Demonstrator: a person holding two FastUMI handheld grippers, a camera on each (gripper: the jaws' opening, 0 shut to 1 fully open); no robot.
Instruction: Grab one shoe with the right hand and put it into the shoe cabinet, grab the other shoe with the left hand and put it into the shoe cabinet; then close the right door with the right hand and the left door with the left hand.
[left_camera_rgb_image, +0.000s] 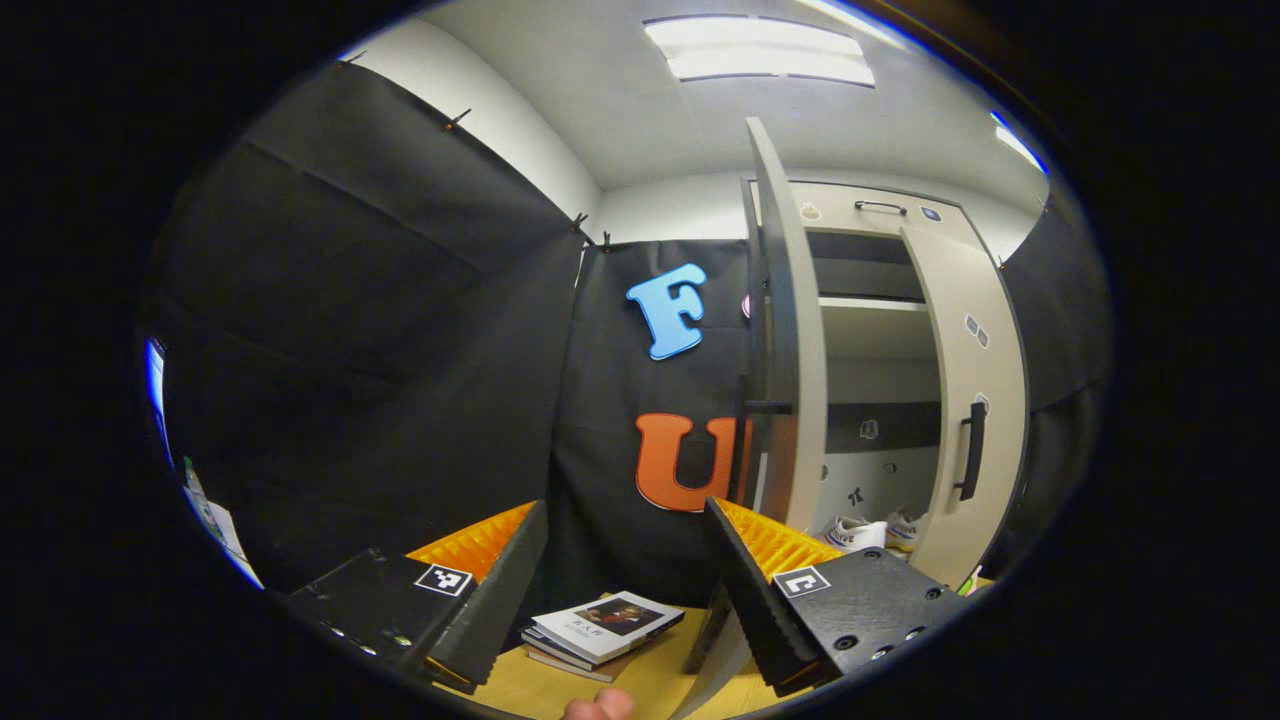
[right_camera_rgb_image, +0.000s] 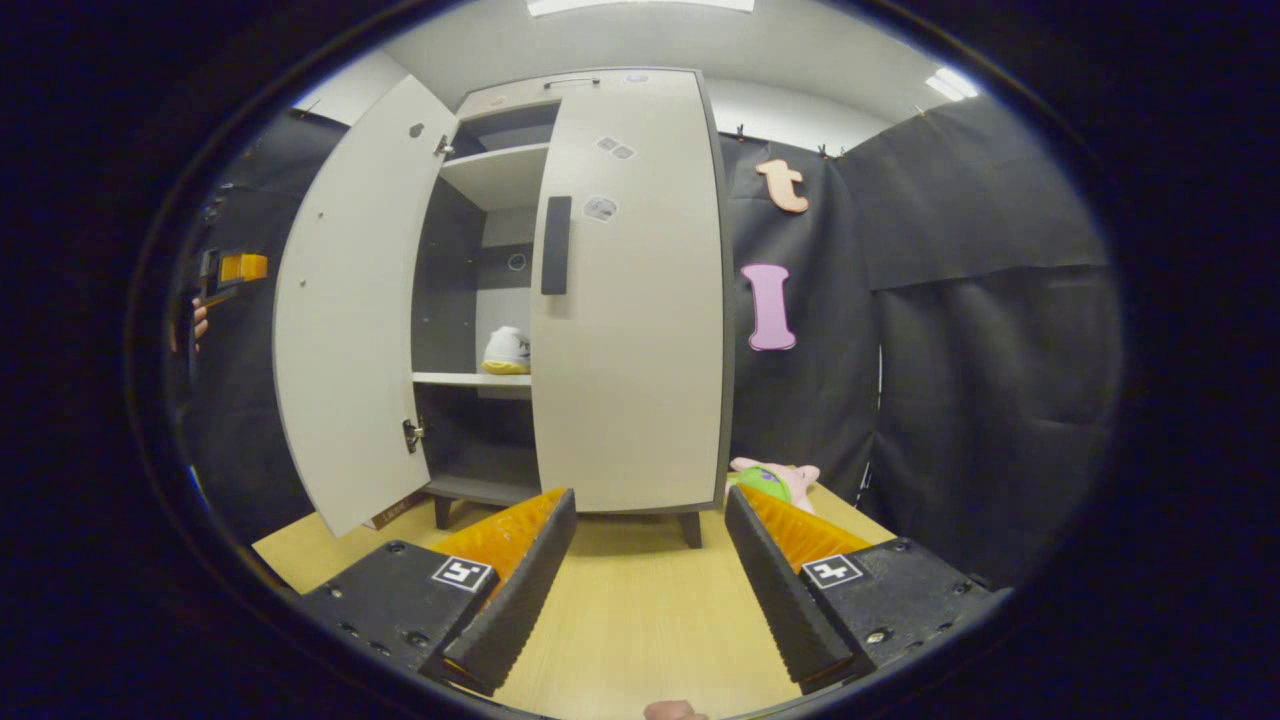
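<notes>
The pale shoe cabinet stands on the wooden table. Its right door, with a dark handle, lies against the front. The left door stands wide open; in the left gripper view this left door is edge-on just right of my fingers. Two white shoes sit on an inner shelf, and one white shoe with a yellow sole peeks past the right door. My left gripper is open, holding nothing, outside the open door. My right gripper is open above the table before the right door.
A small stack of books lies on the table below my left gripper. A pink and green plush toy rests beside the cabinet's right foot. The other gripper and a hand show beyond the open door.
</notes>
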